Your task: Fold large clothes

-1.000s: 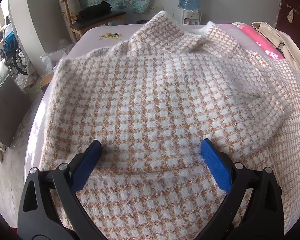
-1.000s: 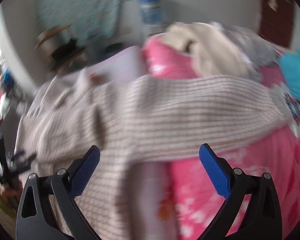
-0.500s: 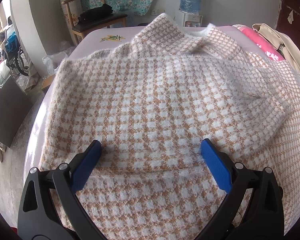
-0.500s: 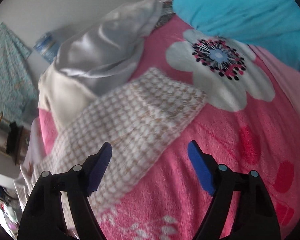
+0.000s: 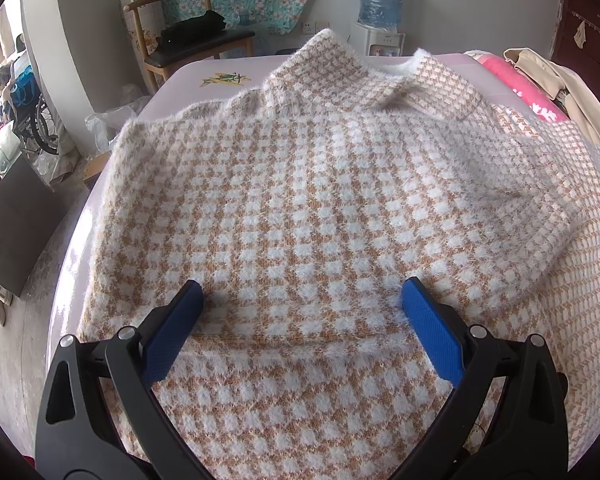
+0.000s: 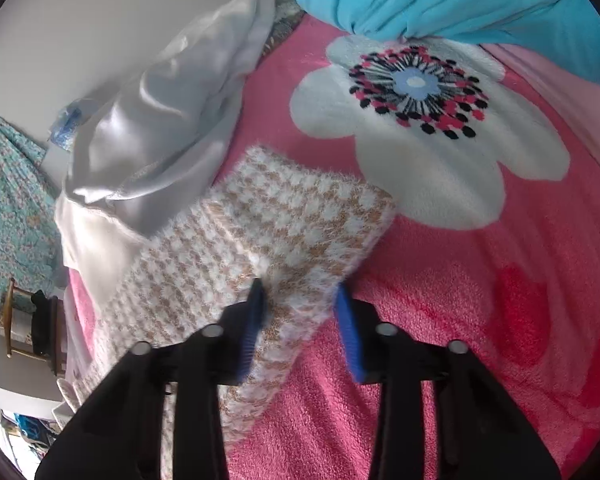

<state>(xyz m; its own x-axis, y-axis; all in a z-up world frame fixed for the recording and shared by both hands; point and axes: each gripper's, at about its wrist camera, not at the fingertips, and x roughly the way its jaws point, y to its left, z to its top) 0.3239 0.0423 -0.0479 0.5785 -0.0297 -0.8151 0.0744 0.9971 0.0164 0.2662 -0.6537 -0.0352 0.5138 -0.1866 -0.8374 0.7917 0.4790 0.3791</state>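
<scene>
Swung over since a second ago, the right gripper (image 6: 300, 296) has just been closing its jaws around the sweater's sleeve (image 6: 300, 224), which lies on the pink flowered blanket (image 6: 480, 300). Whether the pads pinch yet, I cannot tell. Left gripper (image 5: 302, 300) hovers spread over the checked sweater (image 5: 320, 200) on the bed (image 5: 204, 76).

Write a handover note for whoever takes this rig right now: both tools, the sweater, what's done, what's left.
Left tool: open, resting low on the sweater body near its hem, gripping nothing.
Right tool: jaws have just been closing around the sleeve near its cuff; sleeve fabric sits between them, firm grip not confirmed.
Sweater: spread flat on the bed, collar at the far side; the sleeve stretches out over the pink blanket.
Done: garment laid out.
Left: fold the sleeve in over the body, then fold the body.
</scene>
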